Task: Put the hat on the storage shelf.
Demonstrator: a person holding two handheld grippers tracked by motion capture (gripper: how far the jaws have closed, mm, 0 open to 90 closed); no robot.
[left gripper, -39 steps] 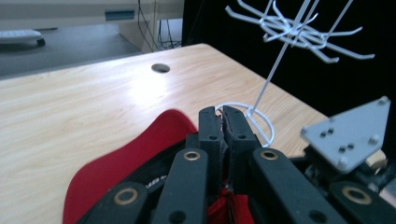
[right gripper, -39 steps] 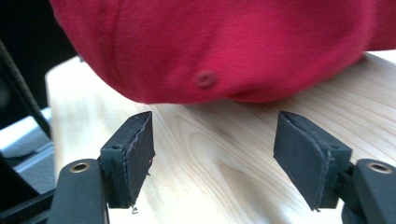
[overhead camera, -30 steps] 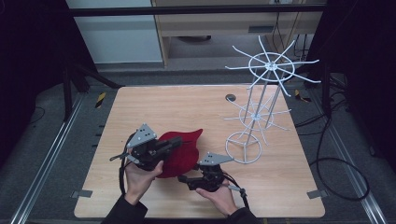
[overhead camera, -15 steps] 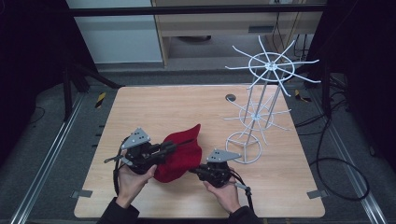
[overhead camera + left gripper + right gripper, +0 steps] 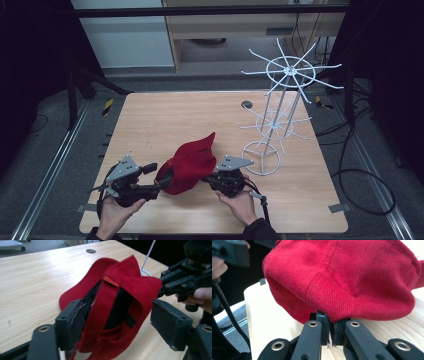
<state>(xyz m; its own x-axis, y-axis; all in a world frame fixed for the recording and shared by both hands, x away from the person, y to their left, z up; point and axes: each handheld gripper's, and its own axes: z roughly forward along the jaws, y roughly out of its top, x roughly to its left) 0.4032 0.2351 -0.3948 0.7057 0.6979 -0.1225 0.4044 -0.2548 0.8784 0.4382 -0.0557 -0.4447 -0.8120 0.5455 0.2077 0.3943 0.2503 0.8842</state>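
Note:
A red cap [image 5: 191, 161] lies on the wooden table [image 5: 165, 117] near its front edge, brim pointing away from me. My right gripper [image 5: 207, 179] is shut on the cap's lower rim [image 5: 342, 277], its jaws pinched together on the fabric [image 5: 329, 321]. My left gripper [image 5: 162, 178] is open at the cap's left side. In the left gripper view the cap's open back and black inner band [image 5: 120, 290] sit between the wide-apart jaws [image 5: 116, 308]. The right gripper [image 5: 162, 288] shows there at the cap's far side.
A white wire rack [image 5: 280, 115] with spoke arms on two tiers stands on the table's right half, its ring base just beyond my right hand. A round cable hole [image 5: 246, 105] lies behind the cap. Bare wood stretches across the left and far side.
My left gripper has drawn back to the left and toward the table's front edge. The cap and the right gripper have stayed almost in place.

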